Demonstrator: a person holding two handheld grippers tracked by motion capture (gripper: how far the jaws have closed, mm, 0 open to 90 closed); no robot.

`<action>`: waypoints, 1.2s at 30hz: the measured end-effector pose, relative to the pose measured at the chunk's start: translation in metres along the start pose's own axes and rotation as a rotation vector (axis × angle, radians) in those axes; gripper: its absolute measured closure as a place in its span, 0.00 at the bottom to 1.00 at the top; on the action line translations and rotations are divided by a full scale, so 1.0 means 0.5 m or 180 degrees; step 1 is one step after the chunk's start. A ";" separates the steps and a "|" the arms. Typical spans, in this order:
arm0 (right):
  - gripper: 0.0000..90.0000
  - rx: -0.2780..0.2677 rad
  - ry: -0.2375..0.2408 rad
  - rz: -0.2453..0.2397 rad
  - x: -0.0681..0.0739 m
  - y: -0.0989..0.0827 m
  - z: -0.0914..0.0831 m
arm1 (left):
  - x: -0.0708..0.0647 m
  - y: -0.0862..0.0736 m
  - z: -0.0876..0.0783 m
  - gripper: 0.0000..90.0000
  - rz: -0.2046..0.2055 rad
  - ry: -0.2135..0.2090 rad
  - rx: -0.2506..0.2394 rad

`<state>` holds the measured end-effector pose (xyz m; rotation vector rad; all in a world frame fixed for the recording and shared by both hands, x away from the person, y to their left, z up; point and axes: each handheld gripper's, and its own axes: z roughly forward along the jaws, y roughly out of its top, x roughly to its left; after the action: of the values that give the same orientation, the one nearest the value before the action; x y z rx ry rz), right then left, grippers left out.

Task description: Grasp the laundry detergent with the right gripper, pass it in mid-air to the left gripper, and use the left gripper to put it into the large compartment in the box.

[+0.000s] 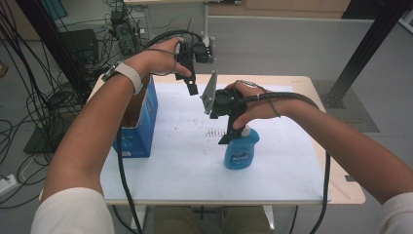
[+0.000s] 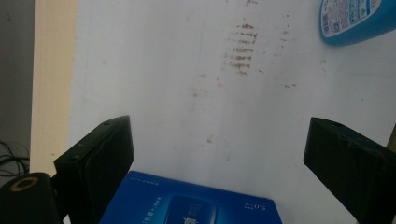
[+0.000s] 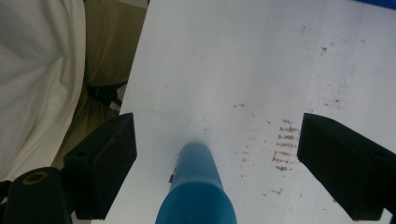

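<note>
On the white worktop [image 1: 185, 165] a blue bottle [image 1: 240, 151] stands upright near the middle, and an open blue box [image 1: 139, 122] sits well apart from it at the left edge. The right hand-held gripper [image 1: 229, 127] hangs directly above the bottle, pointing down; in the right gripper view the bottle's blue top [image 3: 198, 186] rises between the two black jaws, which stand wide apart with clear gaps on both sides, so the pads do not touch it. The left hand-held gripper [image 1: 191, 84] is held up in the air over the far part of the worktop, just to the right of the box. In the left gripper view its jaws are also spread wide with nothing between them; the box's printed edge [image 2: 187, 200] lies below them and the bottle's label [image 2: 350, 18] shows in the upper right corner. Brownish smudges [image 2: 240, 51] mark the white surface between box and bottle.
</note>
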<state>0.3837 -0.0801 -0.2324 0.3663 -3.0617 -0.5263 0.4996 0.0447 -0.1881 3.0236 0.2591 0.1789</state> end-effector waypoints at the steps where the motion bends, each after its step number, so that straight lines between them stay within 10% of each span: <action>1: 0.13 -0.0001 -0.0009 0.0006 0.000 -0.001 -0.002 | 0.000 0.000 0.000 0.10 -0.0005 0.0003 -0.0001; 36: 0.08 -0.0183 -0.0131 -0.0008 0.016 -0.031 -0.048 | -0.005 0.004 -0.004 0.10 -0.0032 0.0052 -0.0025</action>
<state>0.3805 -0.1041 -0.2149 0.3621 -3.0779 -0.6284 0.4973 0.0424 -0.1860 3.0136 0.2744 0.2034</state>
